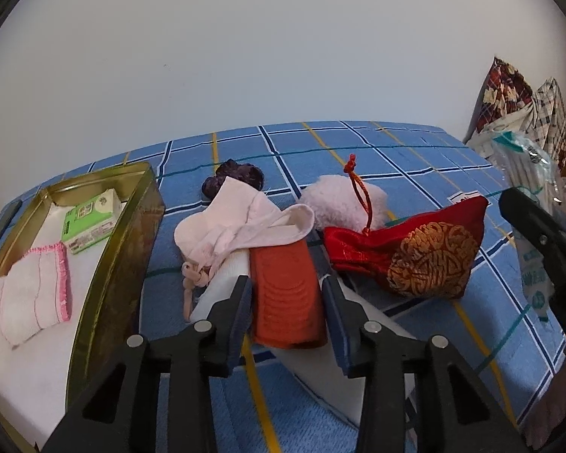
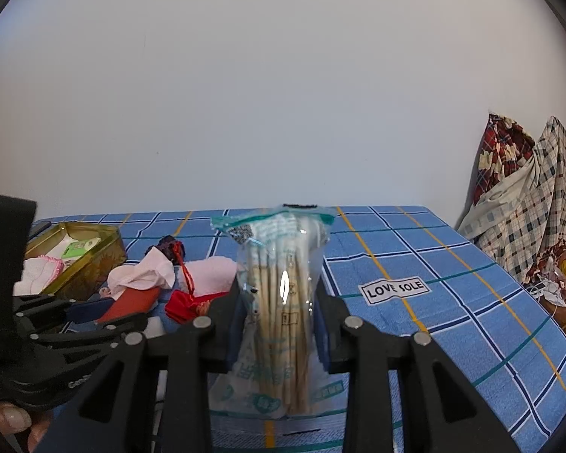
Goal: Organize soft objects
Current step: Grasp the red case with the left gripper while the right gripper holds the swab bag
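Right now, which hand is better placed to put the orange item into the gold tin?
Left. Its gripper already has the orange item between its jaws, and the gold tin lies just beside it. The right gripper is busy, shut on a plastic bag.

Left tongs (image 1: 287, 290) partly closed; right tongs (image 2: 281, 294) clamped.

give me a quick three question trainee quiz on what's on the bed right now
1. True or false: the gold tin already holds a pink-edged cloth.
2. What does the right gripper hold? A) red pouch B) bag of sticks C) pink sock
3. Name the thing between the left gripper fingers.

Key:
1. True.
2. B, the bag of sticks.
3. The orange-red flat item; what it is exactly is unclear.
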